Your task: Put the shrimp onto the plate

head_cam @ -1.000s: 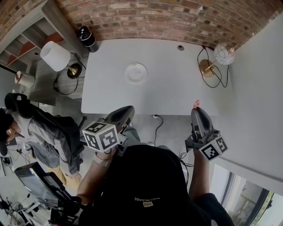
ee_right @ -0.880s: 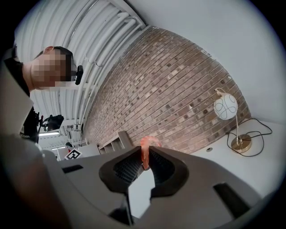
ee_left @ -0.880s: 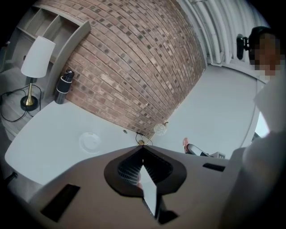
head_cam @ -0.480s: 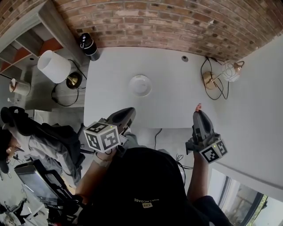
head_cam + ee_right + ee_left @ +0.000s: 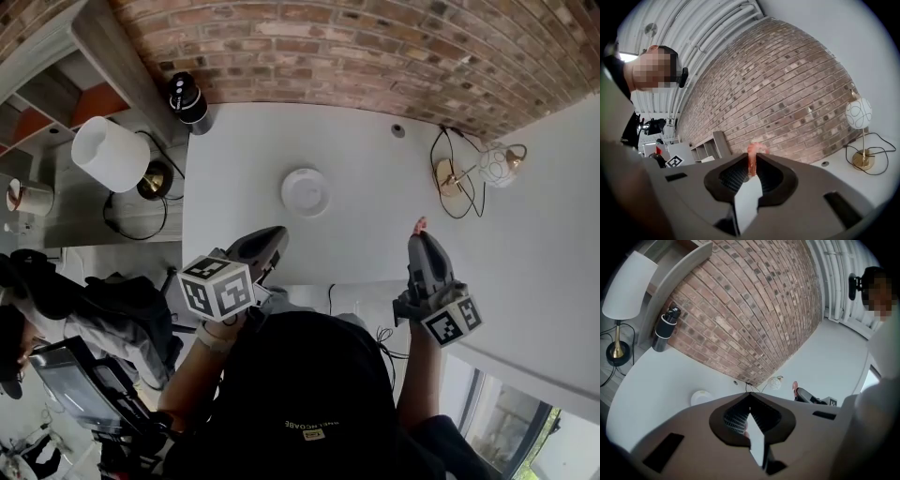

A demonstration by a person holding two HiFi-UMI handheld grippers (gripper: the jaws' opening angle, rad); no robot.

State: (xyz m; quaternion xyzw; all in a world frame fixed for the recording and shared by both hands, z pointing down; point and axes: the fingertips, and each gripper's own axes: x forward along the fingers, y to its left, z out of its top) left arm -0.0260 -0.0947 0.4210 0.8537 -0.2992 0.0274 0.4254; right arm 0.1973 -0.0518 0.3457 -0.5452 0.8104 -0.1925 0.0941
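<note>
R gripper (image 5: pixel 419 238) fingers pinched on shrimp (image 5: pixel 418 224), tail poking up, prob. ready to carry to plate (image 5: pixel 305 191) mid-counter (image 5: pixel 375 141); L gripper (image 5: pixel 271 236) fingers together, empty, parked clear.

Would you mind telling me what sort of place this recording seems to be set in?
Likely a loft-style office or studio: an exposed brick wall, a plain white table with a small plate and a globe lamp, and open shelving beside a shaded lamp.

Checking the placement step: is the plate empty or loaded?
Empty. The plate is bare white; the shrimp is clamped between the jaws of the right gripper.
</note>
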